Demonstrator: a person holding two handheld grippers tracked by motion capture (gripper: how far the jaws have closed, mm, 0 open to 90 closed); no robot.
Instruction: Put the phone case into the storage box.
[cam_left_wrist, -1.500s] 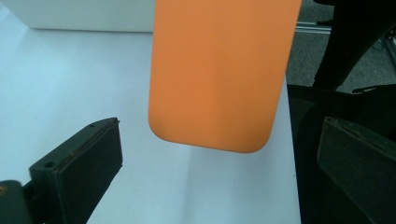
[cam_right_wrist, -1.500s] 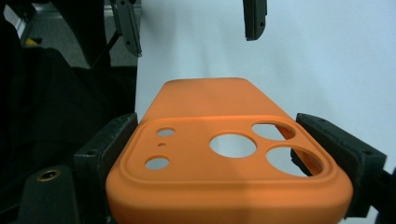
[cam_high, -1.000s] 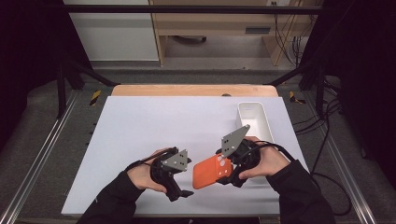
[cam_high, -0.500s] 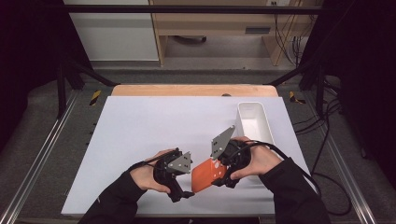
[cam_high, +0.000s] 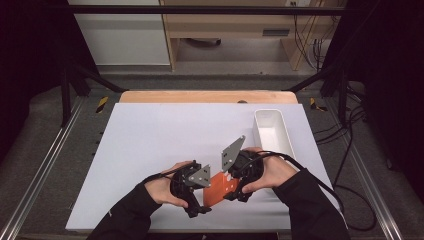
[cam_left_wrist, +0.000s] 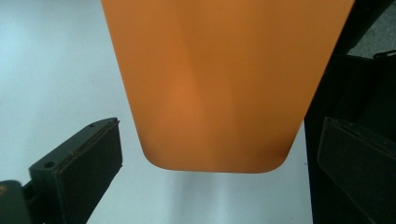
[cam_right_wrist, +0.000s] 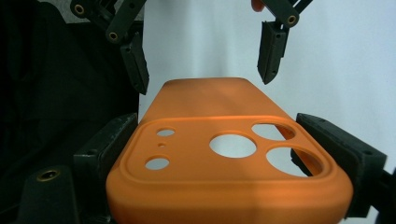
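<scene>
An orange phone case (cam_right_wrist: 219, 177) with round camera cut-outs is clamped at its camera end by my right gripper (cam_right_wrist: 219, 128), which is shut on its two long sides. In the high view the phone case (cam_high: 220, 189) hangs tilted just above the white table mat (cam_high: 150, 140), between both hands. My left gripper (cam_high: 204, 194) faces it from the left. In the left gripper view its pads (cam_left_wrist: 84, 172) stand wide apart, and the plain rounded end of the case (cam_left_wrist: 210, 93) lies between them, touching neither. My left gripper (cam_left_wrist: 219, 133) is open.
A white oblong tray (cam_high: 272, 132) stands on the mat to the right, just behind my right hand. Black cables trail off the table's right side. A wooden strip (cam_high: 207, 96) borders the mat's far edge.
My right gripper has shifted a little to the left with the phone case, bringing the case's plain end up to the left gripper's open jaws. The left hand has hardly moved.
</scene>
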